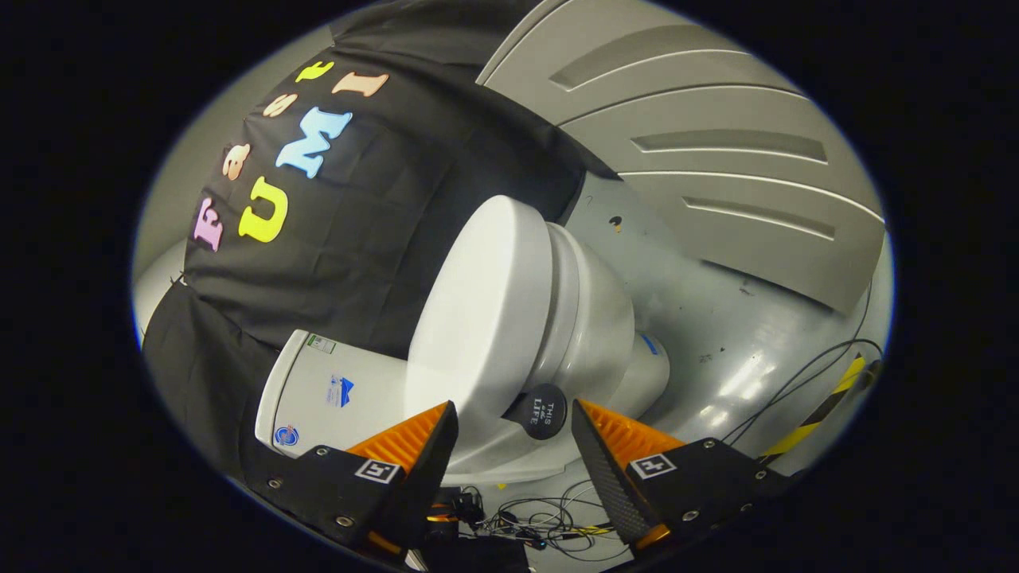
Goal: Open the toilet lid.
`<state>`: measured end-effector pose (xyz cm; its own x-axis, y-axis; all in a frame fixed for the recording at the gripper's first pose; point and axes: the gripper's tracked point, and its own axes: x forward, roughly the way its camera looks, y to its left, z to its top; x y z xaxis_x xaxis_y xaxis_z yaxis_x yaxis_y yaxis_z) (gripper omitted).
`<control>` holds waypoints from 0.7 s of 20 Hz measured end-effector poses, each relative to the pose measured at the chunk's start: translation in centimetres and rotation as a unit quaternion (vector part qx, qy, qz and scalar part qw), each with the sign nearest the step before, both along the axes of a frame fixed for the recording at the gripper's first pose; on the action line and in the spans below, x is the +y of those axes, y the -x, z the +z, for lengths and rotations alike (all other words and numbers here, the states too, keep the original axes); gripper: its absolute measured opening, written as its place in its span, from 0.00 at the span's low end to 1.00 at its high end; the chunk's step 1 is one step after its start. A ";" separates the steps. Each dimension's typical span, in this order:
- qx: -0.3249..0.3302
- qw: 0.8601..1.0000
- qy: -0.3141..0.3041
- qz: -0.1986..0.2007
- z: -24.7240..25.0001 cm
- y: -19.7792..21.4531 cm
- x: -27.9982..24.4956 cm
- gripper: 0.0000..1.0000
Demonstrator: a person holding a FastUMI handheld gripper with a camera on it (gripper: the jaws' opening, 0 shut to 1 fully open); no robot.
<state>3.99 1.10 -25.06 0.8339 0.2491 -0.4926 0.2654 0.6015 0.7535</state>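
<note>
A white toilet stands ahead of me and looks rolled sideways in the gripper view. Its lid (478, 310) lies flat down on the seat and bowl (597, 334). The tank (318, 390) with small stickers sits behind the lid, against the black cloth wall. A round black disc (543, 411) sticks out at the lid's side edge. My gripper (513, 420) is open, and its fingertips (436, 430) flank that disc and the lid's edge without touching either. Nothing is held between them.
The grey floor (716, 342) spreads out past the bowl, with a yellow-black tape strip (824, 406) and loose black cables (541, 521) on it. A grey ribbed panel (716, 159) rises beyond the floor. Black cloth (358, 239) hangs behind the tank.
</note>
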 end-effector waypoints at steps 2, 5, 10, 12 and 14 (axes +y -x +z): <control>0.005 1.000 -0.014 -0.005 -0.9 -0.5 0.2 0.84; 0.014 0.999 -0.048 -0.013 -1.9 -1.1 0.6 0.78; 0.012 0.998 -0.060 -0.016 -2.6 -1.2 0.1 0.56; 0.017 0.997 -0.067 -0.020 -2.7 -1.4 -0.2 0.41; 0.024 0.996 -0.078 -0.023 -3.0 -1.5 -0.4 0.34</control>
<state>5.46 0.75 -28.11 0.8229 0.2874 -0.4901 0.3277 0.4646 0.8226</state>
